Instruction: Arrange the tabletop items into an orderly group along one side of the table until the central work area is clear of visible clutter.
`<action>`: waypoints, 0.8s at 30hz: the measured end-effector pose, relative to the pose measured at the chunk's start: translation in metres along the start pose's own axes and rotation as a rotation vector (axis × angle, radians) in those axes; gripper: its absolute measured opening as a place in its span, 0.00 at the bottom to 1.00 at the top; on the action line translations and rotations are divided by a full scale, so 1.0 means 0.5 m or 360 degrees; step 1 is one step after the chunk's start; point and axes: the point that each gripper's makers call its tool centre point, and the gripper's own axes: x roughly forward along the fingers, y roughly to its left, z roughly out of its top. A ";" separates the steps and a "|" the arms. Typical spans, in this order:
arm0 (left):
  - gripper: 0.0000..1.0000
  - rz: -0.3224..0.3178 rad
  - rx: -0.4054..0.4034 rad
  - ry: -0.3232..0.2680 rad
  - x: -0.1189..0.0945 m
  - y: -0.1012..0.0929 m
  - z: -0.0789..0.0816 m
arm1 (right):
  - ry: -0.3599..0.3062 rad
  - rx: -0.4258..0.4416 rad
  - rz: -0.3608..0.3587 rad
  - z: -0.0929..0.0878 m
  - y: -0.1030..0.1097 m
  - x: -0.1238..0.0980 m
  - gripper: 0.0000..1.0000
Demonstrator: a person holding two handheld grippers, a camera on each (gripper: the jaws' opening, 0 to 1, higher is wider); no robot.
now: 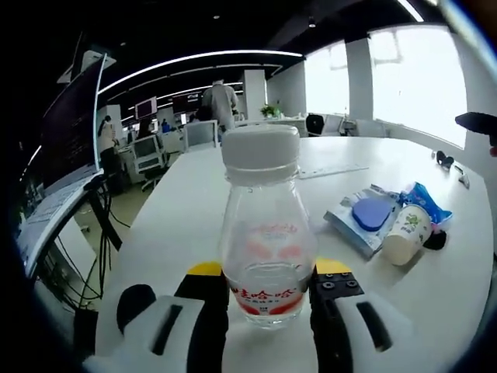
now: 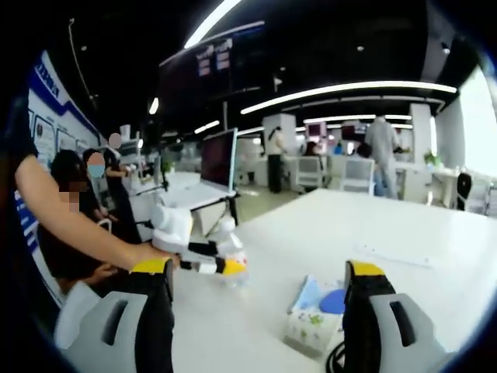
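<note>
1. Two gripper views show one white table point(image 1: 194, 194) in an open office, with desks, monitors and people far behind it.
2. In the left gripper view the left gripper point(image 1: 268, 299) rises from the bottom of the frame, its two black jaws with yellow tips closed narrowly against the sides of a clear plastic bottle point(image 1: 266, 233).
3. The bottle stands upright in the centre of that frame, with a white cap on top and a red-printed label low on its body — its base is down on the table top between the jaws.
4. To the right of centre in the same view lies a small cluster: a flat tissue pack point(image 1: 359, 221) with a blue oval on it, a white paper cup point(image 1: 405, 233) lying on its side just beside it, and a blue wrapper point(image 1: 423, 200) behind the cup.
5. In the right gripper view the right gripper point(image 2: 260, 291) has its jaws spread wide at the bottom of the frame, with nothing between them — they hang over the table.
6. At lower centre right of that view the tissue pack point(image 2: 314, 315) lies near the right jaw.
7. At centre left of the right gripper view, the left gripper point(image 2: 221, 264) is held by a person's hand point(image 2: 147, 252), with the bottle point(image 2: 231, 252) in its jaws near the table's left edge.
</note>
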 end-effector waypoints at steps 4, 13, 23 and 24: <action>0.39 0.0014 -0.0009 -0.0007 0.004 0.001 0.001 | 0.0005 0.0019 -0.0028 -0.009 -0.005 -0.019 0.89; 0.39 0.0049 -0.0029 -0.0021 0.011 0.001 0.005 | 0.0002 0.0042 -0.0083 -0.019 -0.013 -0.044 0.89; 0.39 0.0065 -0.0032 -0.0015 0.019 0.004 0.010 | 0.0020 0.0094 -0.0122 -0.046 -0.016 -0.077 0.89; 0.39 0.0068 -0.0033 -0.0017 0.020 0.005 0.010 | 0.0022 0.0094 -0.0122 -0.048 -0.015 -0.081 0.89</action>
